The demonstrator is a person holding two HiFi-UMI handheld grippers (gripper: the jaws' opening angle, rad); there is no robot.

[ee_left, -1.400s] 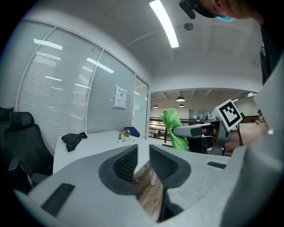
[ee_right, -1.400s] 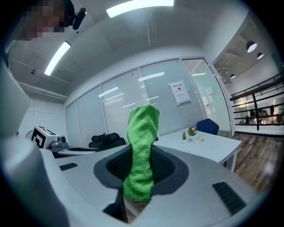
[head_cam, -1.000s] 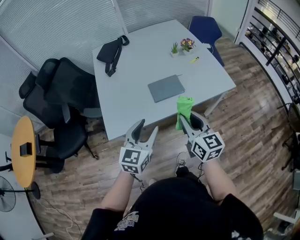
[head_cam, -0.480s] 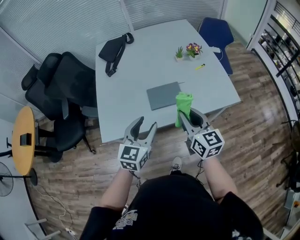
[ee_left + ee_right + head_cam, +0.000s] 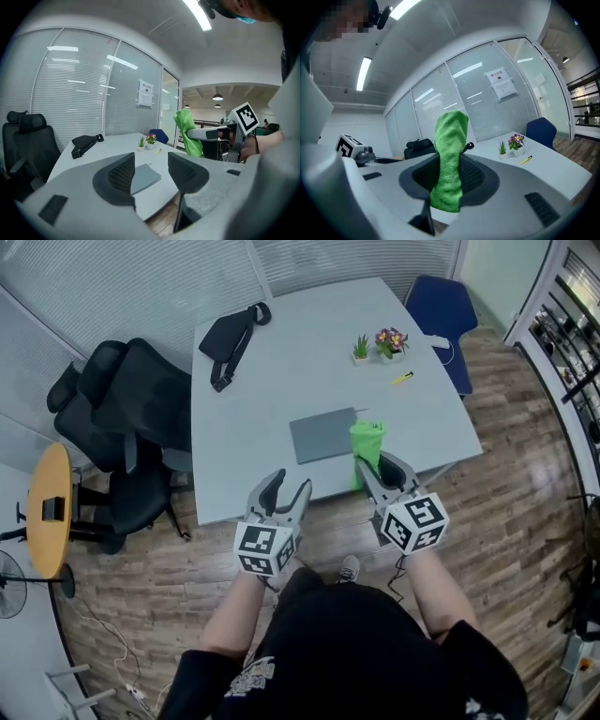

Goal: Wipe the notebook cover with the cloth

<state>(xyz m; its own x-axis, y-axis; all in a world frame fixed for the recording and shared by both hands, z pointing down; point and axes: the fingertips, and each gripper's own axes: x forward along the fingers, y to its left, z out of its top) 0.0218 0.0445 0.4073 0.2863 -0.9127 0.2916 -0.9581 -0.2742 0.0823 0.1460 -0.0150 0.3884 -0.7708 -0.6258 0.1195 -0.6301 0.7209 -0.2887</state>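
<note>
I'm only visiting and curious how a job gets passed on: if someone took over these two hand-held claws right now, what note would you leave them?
Left claw: open, empty, held in the air short of the pale grey table.
Right claw: shut on the green fluffy cloth, which stands up from it, off the table.
Flat grey notebook: closed, lying near the table's near edge, just ahead of the claws.
Done: cloth is in the grip.
Left: lower it onto the cover and wipe.
</note>
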